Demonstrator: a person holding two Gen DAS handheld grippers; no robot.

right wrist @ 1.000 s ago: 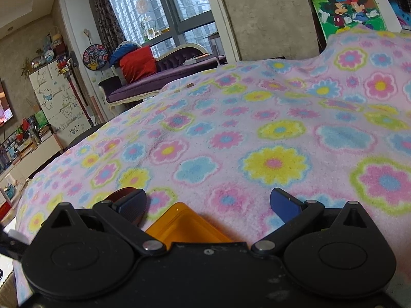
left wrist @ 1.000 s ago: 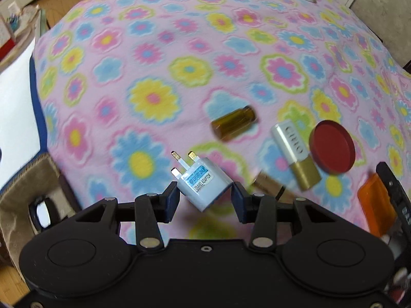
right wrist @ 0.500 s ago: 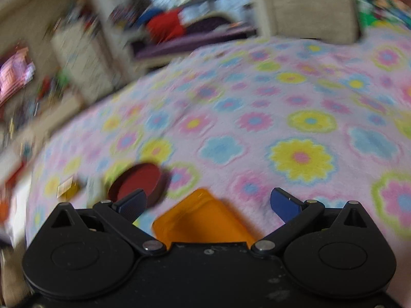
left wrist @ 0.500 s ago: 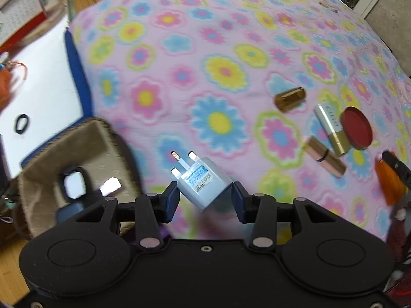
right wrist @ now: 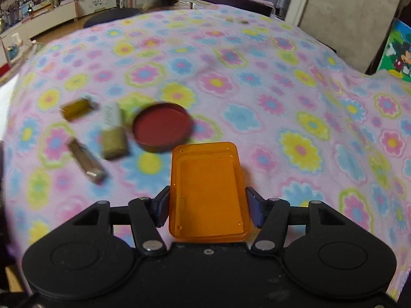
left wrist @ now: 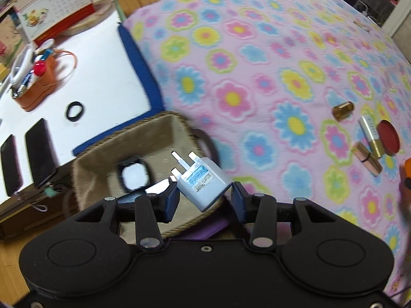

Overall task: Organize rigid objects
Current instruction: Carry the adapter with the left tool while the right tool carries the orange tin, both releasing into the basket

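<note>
My left gripper [left wrist: 204, 196] is shut on a white travel adapter [left wrist: 201, 181] with its prongs pointing up-left, held above the right rim of a woven basket [left wrist: 102, 148] beside the flowered blanket. The basket holds a small black-framed mirror [left wrist: 134, 174] and a flat shiny item. My right gripper [right wrist: 206, 206] is shut on an orange plastic box [right wrist: 206, 190] lifted over the blanket. An amber bottle [right wrist: 75, 107], a white-and-gold tube [right wrist: 113, 131], a red round lid [right wrist: 161, 127] and a rose-gold lipstick [right wrist: 86, 164] lie on the blanket ahead and left.
The flowered blanket [left wrist: 257, 77] covers a rounded surface. Left of it is a white table [left wrist: 97, 82] with two phones [left wrist: 38, 151], a black ring [left wrist: 74, 110], an orange pen holder [left wrist: 36, 87] and a calendar [left wrist: 56, 7]. A sofa and cabinets stand at the back.
My left gripper carried the adapter left from over the blanket to above the basket. My right gripper closed on the orange box and lifted it, turning left toward the other items.
</note>
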